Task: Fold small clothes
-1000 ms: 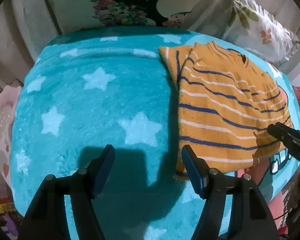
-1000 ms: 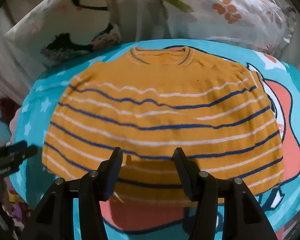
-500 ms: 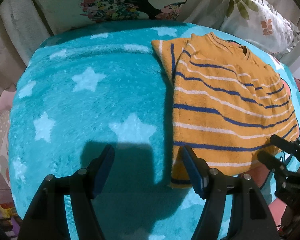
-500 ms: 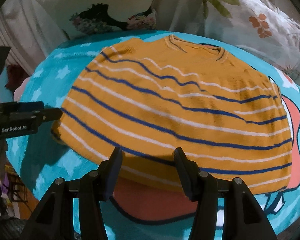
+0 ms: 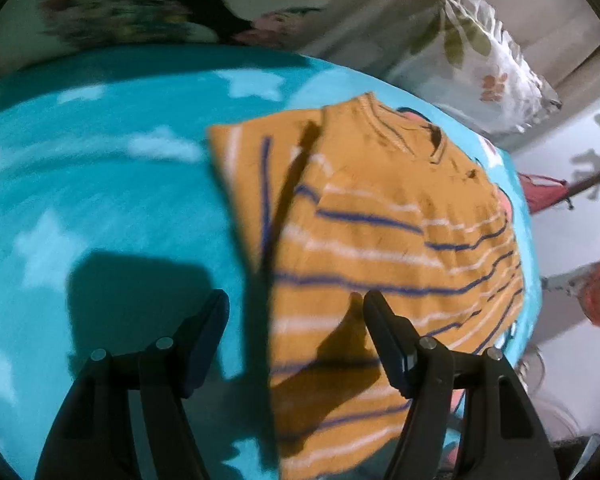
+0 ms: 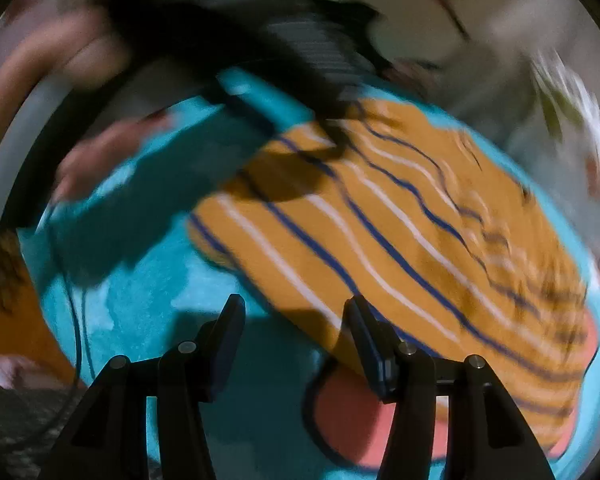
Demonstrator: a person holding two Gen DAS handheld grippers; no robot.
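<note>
With both my left fingers (image 5: 296, 344) and right fingers (image 6: 294, 344) parted and empty, I judge the orange sweater (image 5: 380, 240) soft and limp, best pinched at its hem corners.

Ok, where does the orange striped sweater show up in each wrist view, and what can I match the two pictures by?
Left wrist: the orange striped sweater fills centre to right, its hem reaching down between the fingers of the left gripper.
Right wrist: it runs diagonally across centre and right, its lower edge at the right gripper.
Shared landmark: the teal blanket under it.
</note>
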